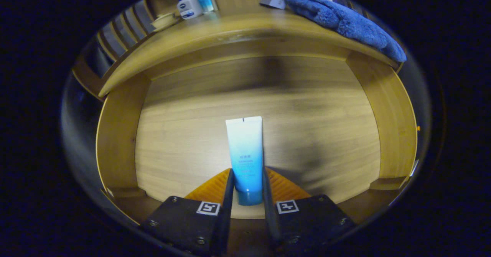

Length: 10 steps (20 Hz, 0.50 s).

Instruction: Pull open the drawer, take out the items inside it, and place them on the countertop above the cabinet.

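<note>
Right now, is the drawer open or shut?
Open: the drawer shows its wooden floor and side walls, with the tube inside, the gripper shut on it.

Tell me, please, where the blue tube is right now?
The blue tube lies in the open drawer, its cap end between the gripper fingers.

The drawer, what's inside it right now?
Inside the open drawer lies one blue-and-white tube, its cap end pinched between the gripper fingers. The rest of the visible floor is bare wood; the near corners behind the fingers are hidden.
</note>
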### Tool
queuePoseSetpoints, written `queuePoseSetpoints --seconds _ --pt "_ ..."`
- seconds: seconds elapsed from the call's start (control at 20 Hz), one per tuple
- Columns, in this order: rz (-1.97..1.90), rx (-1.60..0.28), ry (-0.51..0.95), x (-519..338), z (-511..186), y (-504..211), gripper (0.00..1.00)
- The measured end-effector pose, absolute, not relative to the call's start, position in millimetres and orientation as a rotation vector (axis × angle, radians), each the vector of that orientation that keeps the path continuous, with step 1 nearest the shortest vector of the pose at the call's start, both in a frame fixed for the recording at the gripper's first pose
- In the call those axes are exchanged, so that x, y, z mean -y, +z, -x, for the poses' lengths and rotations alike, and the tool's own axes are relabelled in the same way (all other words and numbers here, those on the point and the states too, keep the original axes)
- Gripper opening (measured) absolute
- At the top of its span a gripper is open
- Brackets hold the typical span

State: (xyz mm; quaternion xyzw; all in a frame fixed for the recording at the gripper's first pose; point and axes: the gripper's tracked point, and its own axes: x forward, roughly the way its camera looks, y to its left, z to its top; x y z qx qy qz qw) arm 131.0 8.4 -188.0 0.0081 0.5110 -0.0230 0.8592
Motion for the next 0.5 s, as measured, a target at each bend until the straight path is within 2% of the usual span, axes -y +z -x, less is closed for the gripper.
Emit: queuePoseSetpoints --seconds 0.2,0.5 --pt "0.000 -0.957 -0.019 -12.8 -123.2 -154.8 0.39" --pt "-0.029 -0.792 -0.008 -26.2 -125.7 -69.1 0.39"
